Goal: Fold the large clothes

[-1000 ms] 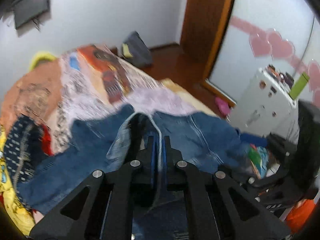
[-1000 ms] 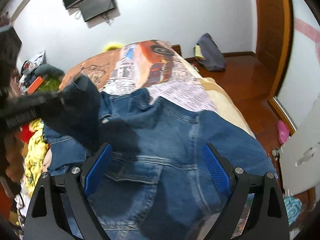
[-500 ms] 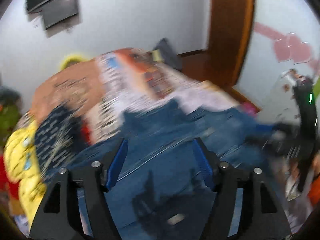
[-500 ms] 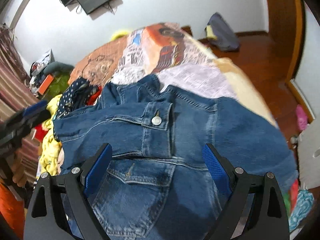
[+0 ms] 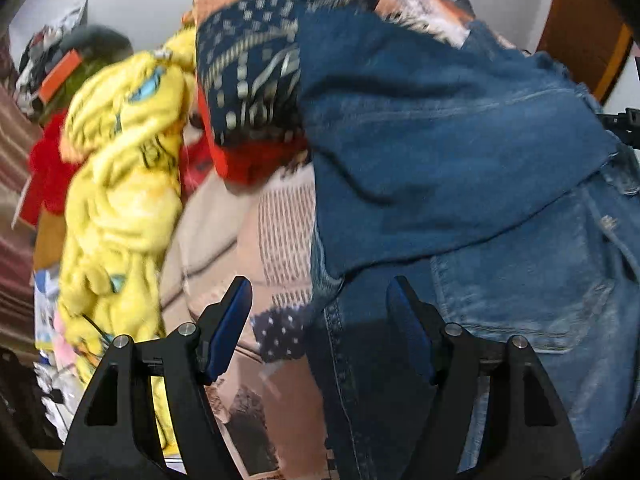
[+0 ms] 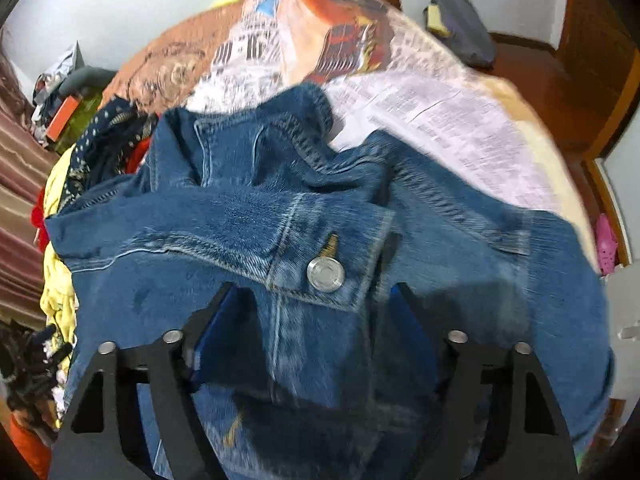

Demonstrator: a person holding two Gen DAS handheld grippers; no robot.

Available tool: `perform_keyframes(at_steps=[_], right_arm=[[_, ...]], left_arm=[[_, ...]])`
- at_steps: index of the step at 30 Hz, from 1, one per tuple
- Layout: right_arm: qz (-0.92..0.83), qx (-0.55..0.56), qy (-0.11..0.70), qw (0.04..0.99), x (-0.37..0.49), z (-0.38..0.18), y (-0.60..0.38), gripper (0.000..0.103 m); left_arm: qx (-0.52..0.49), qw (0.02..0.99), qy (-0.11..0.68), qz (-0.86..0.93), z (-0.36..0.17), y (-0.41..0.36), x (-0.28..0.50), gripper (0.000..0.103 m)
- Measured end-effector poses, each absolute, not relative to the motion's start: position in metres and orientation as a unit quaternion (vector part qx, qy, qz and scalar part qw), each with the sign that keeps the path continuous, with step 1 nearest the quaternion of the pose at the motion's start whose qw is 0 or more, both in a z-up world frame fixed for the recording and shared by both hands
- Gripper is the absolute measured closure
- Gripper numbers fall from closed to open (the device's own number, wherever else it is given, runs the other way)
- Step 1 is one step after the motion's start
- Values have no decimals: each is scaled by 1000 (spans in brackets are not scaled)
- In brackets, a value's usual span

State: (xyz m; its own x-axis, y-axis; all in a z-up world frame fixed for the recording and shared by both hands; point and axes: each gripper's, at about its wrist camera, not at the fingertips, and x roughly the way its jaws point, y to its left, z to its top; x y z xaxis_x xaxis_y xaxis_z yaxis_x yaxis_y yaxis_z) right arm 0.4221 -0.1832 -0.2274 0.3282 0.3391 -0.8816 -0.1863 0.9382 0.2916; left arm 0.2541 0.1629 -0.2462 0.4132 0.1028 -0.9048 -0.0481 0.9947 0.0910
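Note:
A blue denim jacket [image 6: 304, 216] lies on the bed, one sleeve folded across its front, the cuff with a metal button [image 6: 325, 275] on top. My right gripper [image 6: 312, 332] is open low over the jacket, its jaws on either side of the cuff. In the left wrist view the jacket [image 5: 460, 152] fills the right side, the folded sleeve on top. My left gripper [image 5: 320, 320] is open and empty over the jacket's left edge.
A printed bedspread [image 6: 420, 92] covers the bed. A pile of clothes lies to the left: a yellow garment [image 5: 120, 184], a navy patterned cloth [image 5: 248, 68] and red fabric [image 5: 248, 160]. A dark bag [image 6: 460, 28] sits on the wooden floor beyond.
My left gripper let go of the sleeve, opened and swung left toward the jacket's edge and the clothes pile. My right gripper dropped closer over the folded cuff.

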Motion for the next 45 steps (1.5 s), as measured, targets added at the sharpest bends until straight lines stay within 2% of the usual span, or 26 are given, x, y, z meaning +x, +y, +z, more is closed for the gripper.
perform_keyframes(at_steps=[2, 4, 5, 6, 7, 8, 9, 10, 11, 16, 20, 24, 30, 33, 35, 37, 42, 45], right_arm=[[149, 71, 557, 814, 426, -232, -180, 36], [147, 62, 546, 823, 424, -229, -178, 46], [147, 55, 542, 826, 423, -226, -177, 59], [144, 50, 540, 828, 422, -223, -177, 61], [146, 51, 534, 831, 420, -219, -178, 63], [149, 52, 526, 836, 417, -214, -180, 65], [152, 53, 518, 840, 416, -208, -182, 67], [155, 56, 511, 843, 416, -204, -183, 68], [160, 60, 504, 846, 413, -196, -186, 69], [186, 43, 475, 859, 394, -163, -185, 70], [210, 51, 468, 857, 388, -147, -181, 74], [213, 48, 453, 865, 379, -137, -181, 74], [190, 48, 494, 847, 385, -172, -187, 75], [198, 81, 509, 834, 387, -175, -198, 75], [206, 80, 508, 833, 385, -167, -199, 75], [203, 51, 503, 838, 384, -156, -194, 74], [178, 16, 504, 845, 383, -162, -191, 59], [172, 29, 530, 830, 382, -183, -196, 57]], left_arm=[[20, 840, 540, 46, -255, 162, 257, 33], [14, 842, 537, 51, -265, 161, 263, 33], [14, 843, 534, 56, -268, 162, 266, 33], [13, 846, 529, 63, -270, 161, 269, 35], [10, 849, 524, 65, -271, 161, 272, 45], [11, 852, 519, 69, -271, 160, 273, 60], [15, 853, 516, 71, -270, 158, 273, 66], [18, 857, 511, 70, -267, 156, 274, 78], [20, 863, 501, 70, -263, 154, 273, 85], [-5, 886, 454, 90, -230, 164, 263, 90], [-58, 892, 437, 97, -216, 193, 262, 90], [-70, 886, 449, 90, -221, 192, 263, 90], [-47, 872, 480, 91, -241, 174, 255, 87], [-34, 863, 496, 91, -247, 171, 251, 74], [-26, 862, 498, 85, -247, 170, 246, 57], [-22, 866, 493, 78, -241, 170, 240, 47], [-23, 883, 463, 74, -210, 175, 223, 39], [-34, 890, 447, 80, -194, 181, 224, 38]])
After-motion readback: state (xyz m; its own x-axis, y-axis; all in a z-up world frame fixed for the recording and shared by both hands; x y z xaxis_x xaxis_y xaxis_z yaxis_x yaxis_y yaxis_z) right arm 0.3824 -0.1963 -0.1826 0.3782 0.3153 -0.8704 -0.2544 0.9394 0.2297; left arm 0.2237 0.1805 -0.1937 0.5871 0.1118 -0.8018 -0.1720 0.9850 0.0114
